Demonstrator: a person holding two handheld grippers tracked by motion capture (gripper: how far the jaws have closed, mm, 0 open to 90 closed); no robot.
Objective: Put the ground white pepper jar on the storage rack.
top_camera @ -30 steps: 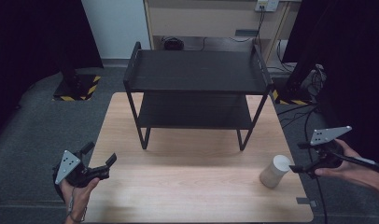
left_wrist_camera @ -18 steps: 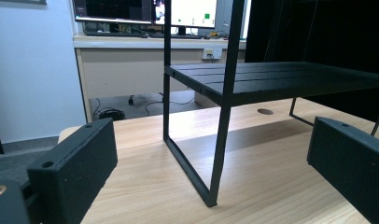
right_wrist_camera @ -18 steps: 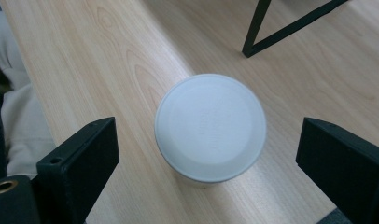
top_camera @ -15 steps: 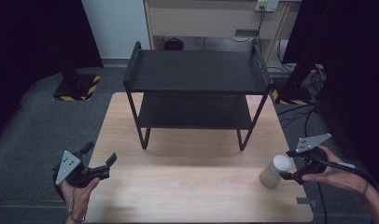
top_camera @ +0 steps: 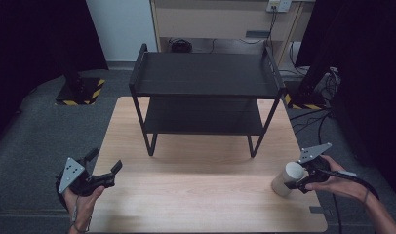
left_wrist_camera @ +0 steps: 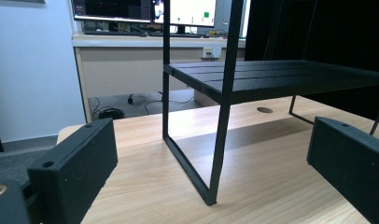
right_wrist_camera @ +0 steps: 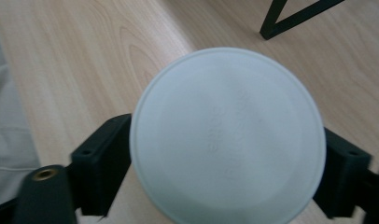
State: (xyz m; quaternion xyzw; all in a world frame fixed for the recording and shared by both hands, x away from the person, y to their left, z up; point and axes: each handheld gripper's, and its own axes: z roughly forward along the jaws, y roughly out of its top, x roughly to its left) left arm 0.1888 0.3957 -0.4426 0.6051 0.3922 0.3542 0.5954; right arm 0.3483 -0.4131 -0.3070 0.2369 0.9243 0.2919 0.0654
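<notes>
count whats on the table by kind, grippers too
black two-tier rack: 1
white lidded container: 1
handheld grippers: 2, left gripper and right gripper
total: 4

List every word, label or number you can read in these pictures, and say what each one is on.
None can be read for certain.
White lid: faint raised lettering, too soft to read.
Monitors behind the rack: screen content too small to read.
Yellow-and-black hazard stripes on the floor stand: a marking, no words.
</notes>
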